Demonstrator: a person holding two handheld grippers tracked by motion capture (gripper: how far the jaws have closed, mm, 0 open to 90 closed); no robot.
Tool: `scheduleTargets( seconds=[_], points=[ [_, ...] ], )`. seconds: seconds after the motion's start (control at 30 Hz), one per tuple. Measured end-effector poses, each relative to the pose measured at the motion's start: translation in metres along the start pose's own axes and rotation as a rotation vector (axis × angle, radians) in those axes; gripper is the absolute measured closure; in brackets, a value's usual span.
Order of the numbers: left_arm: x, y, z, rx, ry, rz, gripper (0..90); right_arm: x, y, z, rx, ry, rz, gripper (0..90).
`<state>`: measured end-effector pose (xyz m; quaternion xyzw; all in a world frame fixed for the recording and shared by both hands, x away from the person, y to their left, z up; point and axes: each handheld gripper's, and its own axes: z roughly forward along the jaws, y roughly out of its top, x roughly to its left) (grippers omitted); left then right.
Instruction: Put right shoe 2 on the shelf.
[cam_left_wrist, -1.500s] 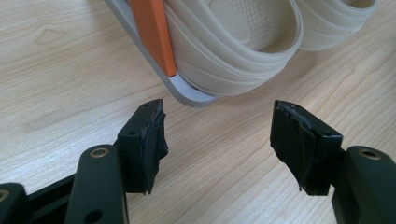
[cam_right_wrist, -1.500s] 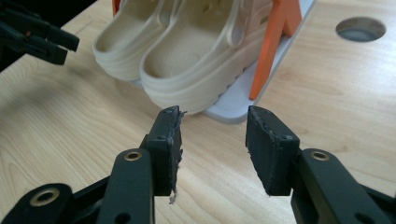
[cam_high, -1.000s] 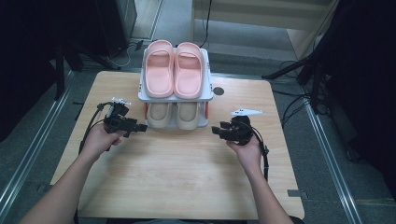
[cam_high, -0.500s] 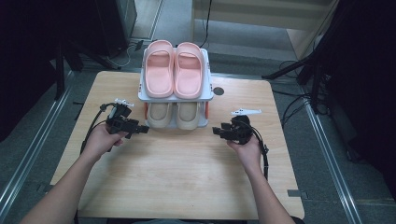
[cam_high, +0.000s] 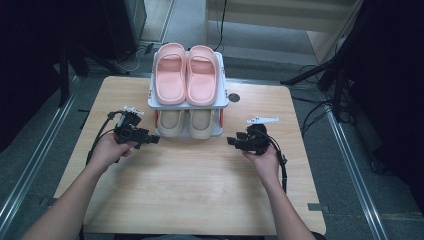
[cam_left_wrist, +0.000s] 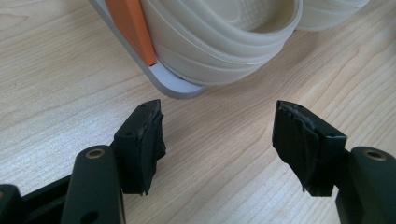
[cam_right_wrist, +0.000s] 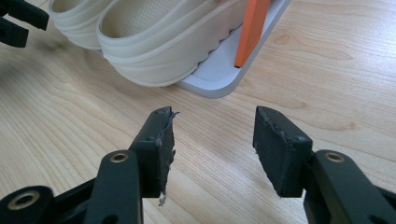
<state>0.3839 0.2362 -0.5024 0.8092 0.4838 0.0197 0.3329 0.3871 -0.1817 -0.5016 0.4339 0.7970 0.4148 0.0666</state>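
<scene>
A white two-tier shoe rack (cam_high: 224, 100) with orange posts stands at the table's far middle. A pink pair of slippers (cam_high: 187, 75) lies on its top shelf and a cream pair (cam_high: 187, 122) on the lower one. My left gripper (cam_high: 152, 140) is open just left of the rack's front, its jaws facing the left cream slipper (cam_left_wrist: 224, 37) and an orange post (cam_left_wrist: 133, 28). My right gripper (cam_high: 231, 141) is open just right of the rack's front, pointing at the right cream slipper (cam_right_wrist: 159, 42) and the other orange post (cam_right_wrist: 250, 32). Both sets of jaws hold nothing.
The wooden table (cam_high: 190, 190) has bare room in front of the rack, between and behind the hands. A dark round hole (cam_high: 233, 97) sits right of the rack. In the right gripper view, the left gripper (cam_right_wrist: 18, 21) shows at the top left.
The left gripper has edged slightly forward and right, toward the rack's front corner. The right gripper has barely moved.
</scene>
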Motion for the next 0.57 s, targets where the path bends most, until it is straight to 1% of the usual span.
scheduleTargets(
  seconds=[0.1,0.3,0.4,0.5,0.53,0.57],
  points=[
    [0.0,-0.0001,0.0006,0.01,0.003,0.009,33.5,0.0003,-0.0001,0.0005,0.006,-0.004,-0.005,48.8],
    [-0.0006,-0.0006,0.002,0.02,0.003,0.012,33.4,0.0007,-0.0001,0.0008,0.008,-0.004,-0.005,48.7],
    [-0.0006,-0.001,0.0029,0.041,0.002,0.02,33.2,0.0011,-0.0001,0.0016,0.014,-0.004,-0.008,48.5],
    [-0.0026,-0.0019,0.0059,0.06,0.009,0.027,32.8,0.0034,0.0001,0.0042,0.033,-0.01,-0.027,48.0],
    [-0.003,-0.002,0.0065,0.068,0.017,0.04,32.8,0.0041,0.0002,0.0053,0.038,-0.011,-0.035,47.7],
    [-0.003,-0.002,0.0065,0.068,0.017,0.04,32.8,0.0049,0.0002,0.0067,0.046,-0.015,-0.051,47.2]
  ],
)
